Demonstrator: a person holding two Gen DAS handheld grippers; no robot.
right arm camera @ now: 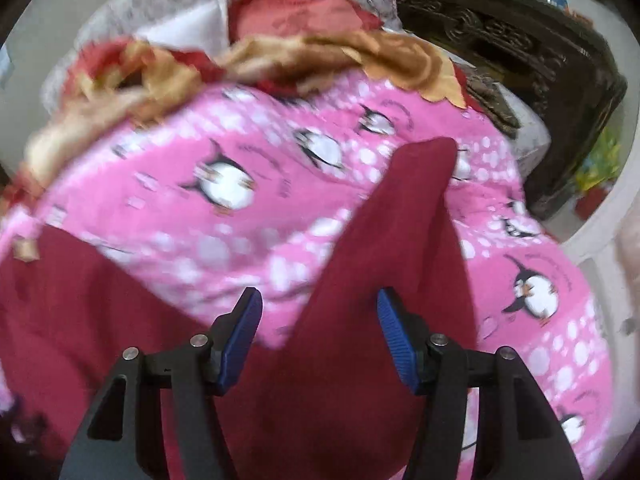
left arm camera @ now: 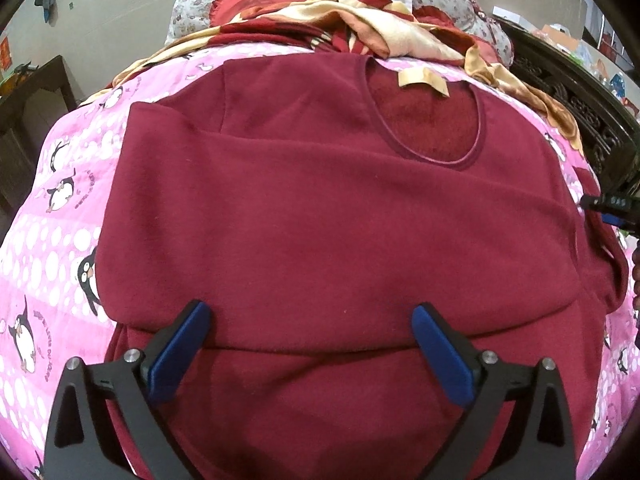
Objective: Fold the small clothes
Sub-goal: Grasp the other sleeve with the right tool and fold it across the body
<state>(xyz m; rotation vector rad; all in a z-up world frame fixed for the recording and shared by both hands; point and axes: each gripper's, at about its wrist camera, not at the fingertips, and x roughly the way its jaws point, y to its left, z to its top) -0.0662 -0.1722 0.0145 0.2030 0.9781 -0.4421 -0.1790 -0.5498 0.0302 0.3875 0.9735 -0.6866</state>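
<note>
On the penguin quilt (left arm camera: 60,240), blurred maroon top (left arm camera: 320,220); both grippers' jaws wide, empty.

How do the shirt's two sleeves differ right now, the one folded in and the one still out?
The left sleeve is folded flat across the chest of the maroon shirt; the right sleeve lies stretched out over the pink penguin blanket. The left one lies below the open left gripper; the right one runs between the pads of the open right gripper. Both are the same maroon fleece.
</note>
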